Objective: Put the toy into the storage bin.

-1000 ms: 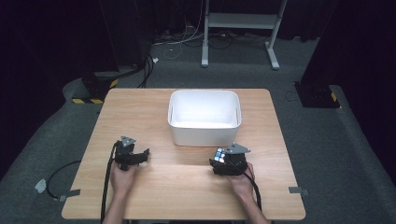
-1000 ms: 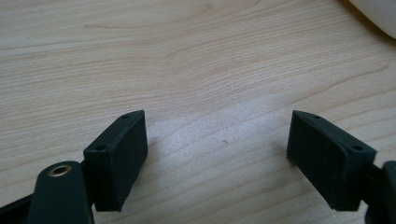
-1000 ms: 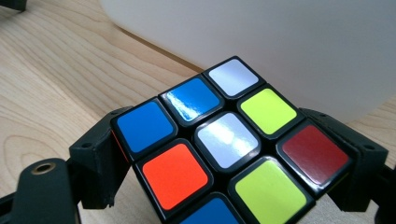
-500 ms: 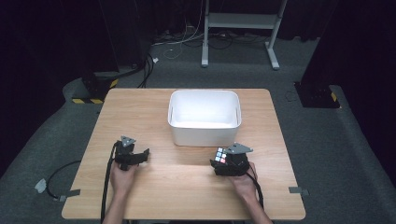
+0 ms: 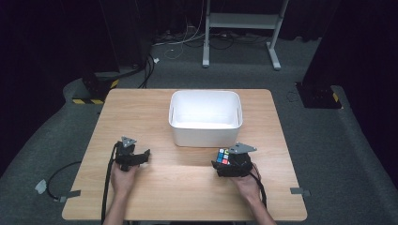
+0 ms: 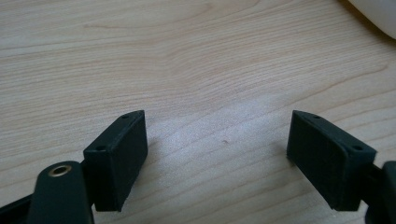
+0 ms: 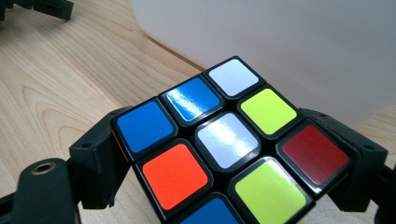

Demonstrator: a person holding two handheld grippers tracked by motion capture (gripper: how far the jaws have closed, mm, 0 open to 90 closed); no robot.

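A colour-scrambled puzzle cube (image 5: 223,156) sits between the jaws of my right gripper (image 5: 225,160), just in front of the white bin (image 5: 206,136). In the right gripper view the black pads press on two opposite sides of the cube (image 7: 219,140), and the gripper (image 7: 229,154) is shut on it close to the bin's wall (image 7: 280,46). My left gripper (image 5: 143,157) rests low over the table at the front left. Its jaws stand wide apart in the left gripper view (image 6: 217,154), with only bare wood between them.
The wooden table (image 5: 187,187) has free room in front of and beside the bin. The bin's corner (image 6: 378,14) lies to the far right of the left gripper. Cables trail from both grippers off the front edge. Dark floor, a stand and cables lie beyond the table.
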